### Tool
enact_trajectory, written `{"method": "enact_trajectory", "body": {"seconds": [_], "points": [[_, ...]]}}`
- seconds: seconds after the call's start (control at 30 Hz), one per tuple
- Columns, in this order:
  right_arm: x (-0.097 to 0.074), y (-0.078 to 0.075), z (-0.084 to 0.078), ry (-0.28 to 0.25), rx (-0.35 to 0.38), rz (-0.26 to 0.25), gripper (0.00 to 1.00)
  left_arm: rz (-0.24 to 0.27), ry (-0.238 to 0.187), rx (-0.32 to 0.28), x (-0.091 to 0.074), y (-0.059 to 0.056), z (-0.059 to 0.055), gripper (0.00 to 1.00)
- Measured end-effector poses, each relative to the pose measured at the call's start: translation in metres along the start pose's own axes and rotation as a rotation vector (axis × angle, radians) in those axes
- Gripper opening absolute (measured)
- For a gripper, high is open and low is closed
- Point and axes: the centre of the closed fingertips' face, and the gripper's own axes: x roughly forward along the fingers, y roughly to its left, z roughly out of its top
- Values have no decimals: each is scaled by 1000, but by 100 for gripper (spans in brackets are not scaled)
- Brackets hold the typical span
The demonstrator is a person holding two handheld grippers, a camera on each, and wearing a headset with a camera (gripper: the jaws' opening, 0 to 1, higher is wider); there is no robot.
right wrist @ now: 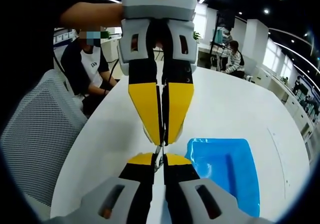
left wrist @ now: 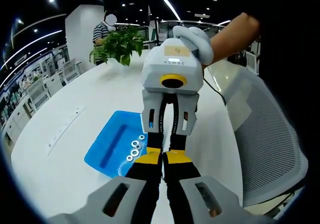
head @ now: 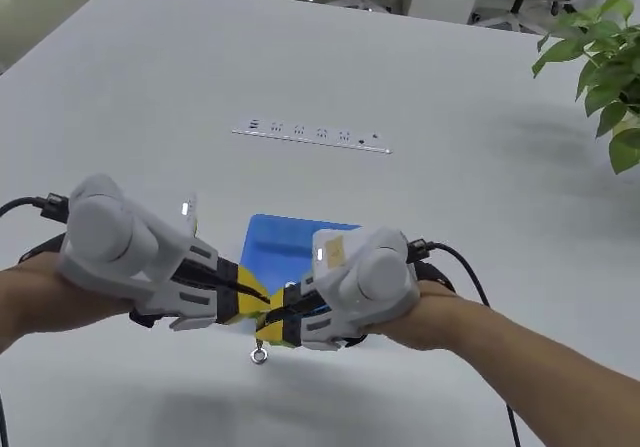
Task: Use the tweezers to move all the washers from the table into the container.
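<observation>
A: Left gripper (head: 250,303)?
B: Jaws pinched together, tip to tip with the right gripper (head: 276,319).
A: And the right?
B: Clamped on a thin metal sliver, probably the tweezers (right wrist: 159,159).
A: Target?
B: One washer (head: 259,355) on the table (head: 420,97), just person-side of both tips. The container (head: 290,239) is just beyond, with other washers (left wrist: 134,150) inside.

Wide white table (head: 420,77). A strip of sockets (head: 312,135) lies flat mid-table. At six o'clock from it sits the blue container (head: 285,242), and at the container's six o'clock is one small washer (head: 259,355); can't tell if it touches the top.
</observation>
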Motion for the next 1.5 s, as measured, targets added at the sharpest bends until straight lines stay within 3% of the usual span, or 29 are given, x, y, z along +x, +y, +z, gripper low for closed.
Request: {"method": "enact_trajectory", "body": {"seconds": [0.5, 0.97, 1.5], "points": [[-3, 5, 0, 13, 12, 3, 7, -5, 9, -9, 1, -5, 0, 7], [-14, 9, 10, 11, -5, 0, 7, 20, -51, -100, -8, -9, -2, 36], [-32, -2, 34, 1, -41, 2, 7, 98, -119, -180, -21, -7, -3, 75]]}}
